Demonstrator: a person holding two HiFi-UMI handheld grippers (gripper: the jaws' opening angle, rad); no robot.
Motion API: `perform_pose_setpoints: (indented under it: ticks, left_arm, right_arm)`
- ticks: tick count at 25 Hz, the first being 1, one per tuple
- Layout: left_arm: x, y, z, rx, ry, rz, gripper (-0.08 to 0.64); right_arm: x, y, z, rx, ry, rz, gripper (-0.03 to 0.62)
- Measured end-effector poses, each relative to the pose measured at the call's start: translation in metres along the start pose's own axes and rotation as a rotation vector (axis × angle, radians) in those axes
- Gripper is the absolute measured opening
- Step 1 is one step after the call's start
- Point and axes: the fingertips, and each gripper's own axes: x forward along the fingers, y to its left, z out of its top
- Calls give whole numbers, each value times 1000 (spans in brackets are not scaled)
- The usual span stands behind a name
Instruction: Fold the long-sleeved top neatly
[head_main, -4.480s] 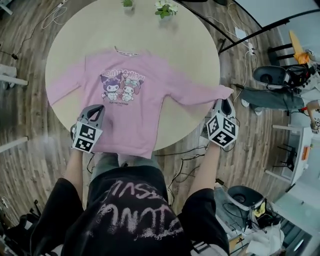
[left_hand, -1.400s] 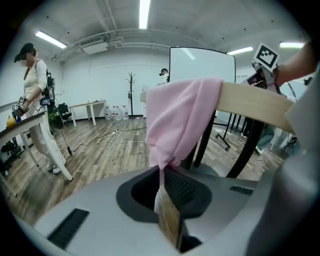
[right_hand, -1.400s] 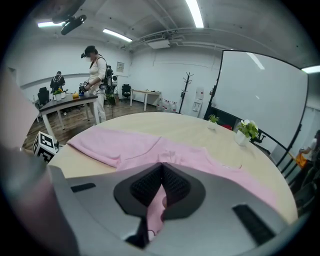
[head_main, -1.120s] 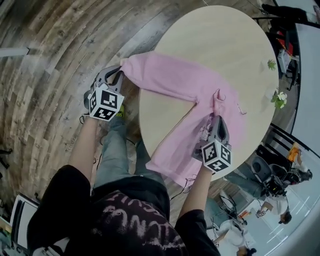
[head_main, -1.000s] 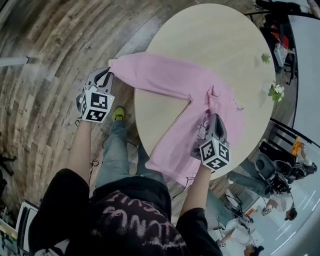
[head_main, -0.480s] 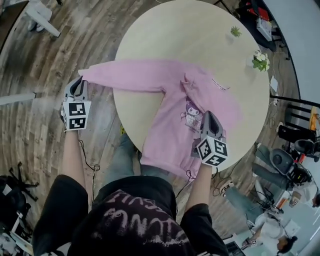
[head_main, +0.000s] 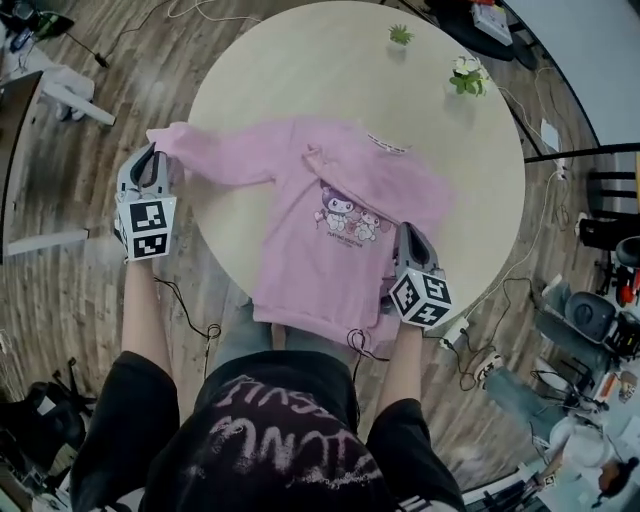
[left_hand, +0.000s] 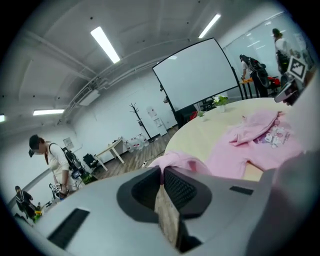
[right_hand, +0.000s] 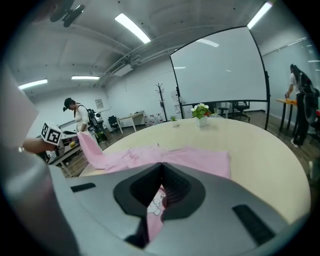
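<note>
A pink long-sleeved top (head_main: 330, 250) with a cartoon print lies face up on the round wooden table (head_main: 300, 60), its hem hanging over the near edge. My left gripper (head_main: 153, 150) is beyond the table's left edge, shut on the cuff of the left sleeve (head_main: 220, 155), which stretches out to it. In the left gripper view the pink cuff (left_hand: 175, 161) bulges just past the shut jaws of the left gripper (left_hand: 162, 170). My right gripper (head_main: 405, 230) is shut on the top's right side near the hem; pink printed fabric (right_hand: 154, 206) shows between its jaws.
Two small potted plants (head_main: 400, 35) (head_main: 467, 75) stand at the table's far edge. Cables (head_main: 480, 340) trail over the wooden floor near the table's right side, with chairs (head_main: 590, 315) beyond. People stand in the background of both gripper views.
The top has swung round from hanging off the table edge to lying flatter with its print up. The left gripper has risen with the cuff; the right has moved sideways with the top's side.
</note>
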Motion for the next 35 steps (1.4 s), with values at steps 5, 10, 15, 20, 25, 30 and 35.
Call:
perform_pose_setpoints:
  ticks: [5,10,15,20,25,30,35]
  left_arm:
    - [4,-60,79,96,-85,-54,34]
    - [8,-138,143,173,-166,-129,34]
    - [3,-227,195,256,-244,-226,34]
    - [-4,-306,236,316,-300,-309,34]
    - [-6,-380,257,381,-328,-401,34]
    - [-3,-445,250,466,-319,-476,37]
    - [1,-495,227,545,-277,-543,94]
  right_arm:
    - [-32,-41,3,0,-29,-12,6]
    - [-67,-88,7,41,-96,-58,6]
    - [-109,-130,-2,88,-147,-112,6]
    - [-144,-166,-16,129,-166,-155,6]
    - [-172,-196,-35,167,-162,-206,6]
    - [-186,-221,-56,191,-143,-235,6]
    - [-193,-236,-77,212,-118,-257,6]
